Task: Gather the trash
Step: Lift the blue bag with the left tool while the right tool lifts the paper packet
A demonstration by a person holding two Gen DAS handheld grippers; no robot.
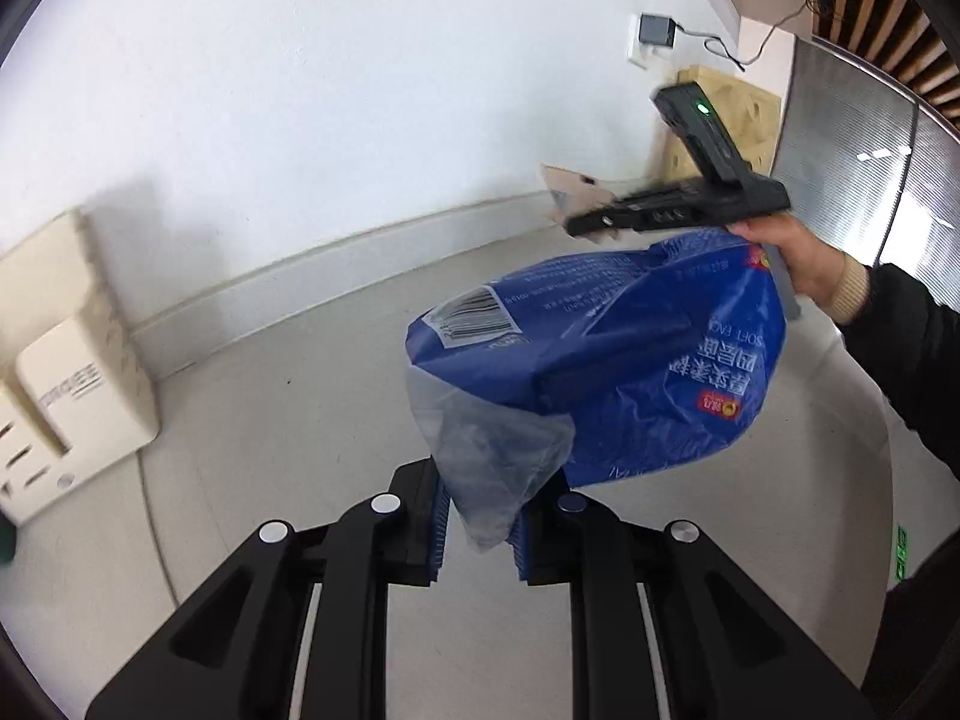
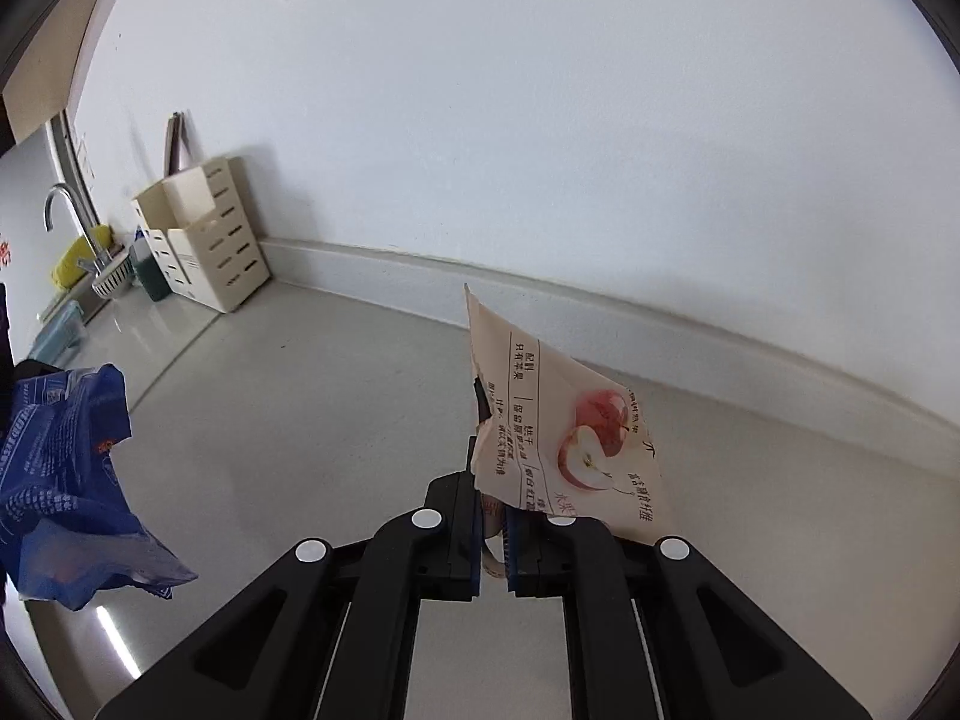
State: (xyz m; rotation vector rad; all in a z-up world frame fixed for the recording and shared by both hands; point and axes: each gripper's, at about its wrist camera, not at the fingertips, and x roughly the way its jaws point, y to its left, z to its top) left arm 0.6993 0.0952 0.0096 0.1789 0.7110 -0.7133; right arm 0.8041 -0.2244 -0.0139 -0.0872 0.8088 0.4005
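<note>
My left gripper (image 1: 478, 531) is shut on the clear end of a crumpled blue plastic tissue wrapper (image 1: 606, 360), which hangs lifted above the grey counter (image 1: 270, 420). The same blue wrapper (image 2: 60, 480) shows at the left edge of the right wrist view. My right gripper (image 2: 493, 546) is shut on the bottom corner of a beige snack packet with an apple picture (image 2: 564, 432), held upright over the counter. In the left wrist view the right gripper (image 1: 591, 216), held by a hand (image 1: 798, 258), appears beyond the blue wrapper with the beige packet (image 1: 576, 192) at its tip.
A cream slotted utensil holder (image 2: 204, 240) stands against the white wall at the left, and it also shows as a cream holder (image 1: 72, 378) in the left wrist view. A sink with a tap (image 2: 66, 210) lies beyond it. A wooden board (image 1: 726, 114) leans at the far right corner.
</note>
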